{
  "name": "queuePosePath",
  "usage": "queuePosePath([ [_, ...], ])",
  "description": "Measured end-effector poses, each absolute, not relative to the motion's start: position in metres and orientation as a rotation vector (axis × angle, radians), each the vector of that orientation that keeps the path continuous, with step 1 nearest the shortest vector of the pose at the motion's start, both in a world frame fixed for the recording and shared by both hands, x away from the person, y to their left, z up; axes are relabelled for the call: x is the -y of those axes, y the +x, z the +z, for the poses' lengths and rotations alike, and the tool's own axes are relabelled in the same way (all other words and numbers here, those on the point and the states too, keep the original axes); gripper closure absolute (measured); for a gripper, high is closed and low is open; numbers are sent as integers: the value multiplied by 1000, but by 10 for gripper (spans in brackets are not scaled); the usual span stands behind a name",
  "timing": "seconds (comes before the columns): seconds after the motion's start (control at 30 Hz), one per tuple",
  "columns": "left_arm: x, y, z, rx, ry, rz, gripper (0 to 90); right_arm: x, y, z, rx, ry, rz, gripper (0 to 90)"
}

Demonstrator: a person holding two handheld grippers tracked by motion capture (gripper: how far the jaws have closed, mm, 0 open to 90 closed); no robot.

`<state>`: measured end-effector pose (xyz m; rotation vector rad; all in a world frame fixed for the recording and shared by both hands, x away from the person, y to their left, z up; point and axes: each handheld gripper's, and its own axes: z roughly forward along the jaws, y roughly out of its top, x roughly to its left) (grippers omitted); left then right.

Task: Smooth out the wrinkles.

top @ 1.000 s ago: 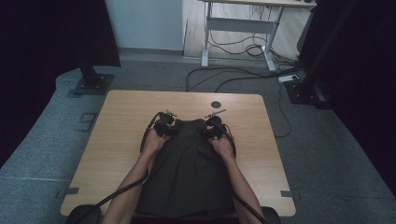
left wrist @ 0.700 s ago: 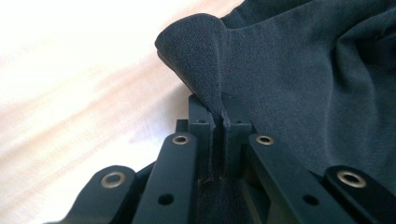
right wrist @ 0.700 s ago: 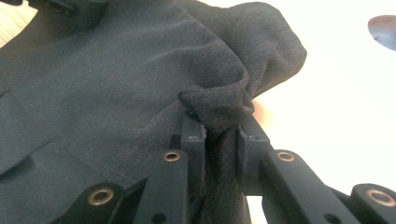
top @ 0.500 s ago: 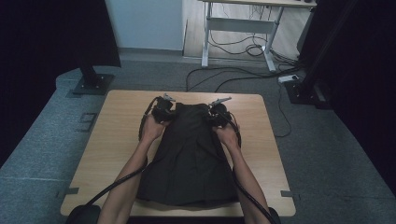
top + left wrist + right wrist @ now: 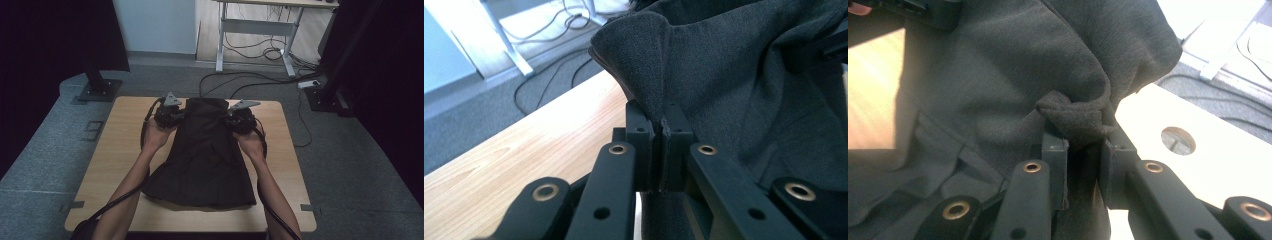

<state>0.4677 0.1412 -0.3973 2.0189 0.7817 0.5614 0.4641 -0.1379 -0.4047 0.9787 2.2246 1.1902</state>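
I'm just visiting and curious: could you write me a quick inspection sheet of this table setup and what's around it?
Surface: wooden table, round hole near its far edge.
Job's things: dark garment, far end lifted, near hem on the table.
Clutter: nothing seen.
Grippers: left gripper and right gripper each pinch a fold of cloth.
Cables: gripper cables trail toward the person; loose floor cables beyond the table.
Surroundings: grey carpet, white desk frame, black stands.

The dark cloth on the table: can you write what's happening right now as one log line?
left gripper: shut on dark cloth | right gripper: shut on dark cloth | cloth's far edge raised, near hem on table
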Motion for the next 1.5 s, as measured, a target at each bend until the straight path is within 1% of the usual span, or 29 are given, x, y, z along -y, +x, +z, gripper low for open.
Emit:
queuePosePath([
  [0.47,-145,399,-412,-655,2010,572,848,152,399,-422,-2224,884,1263,763],
  [0.77,-158,362,-429,-632,2042,562,844,146,360,-431,-2271,821,1287,762],
  [1.0,-164,341,-453,-627,2107,487,844,141,336,-456,-2370,852,1284,762],
  [1.3,-171,315,-486,-640,2159,331,843,138,308,-490,-2488,912,1284,763],
  [1.5,-172,305,-506,-623,2206,249,842,132,294,-513,-2587,923,1148,765],
])
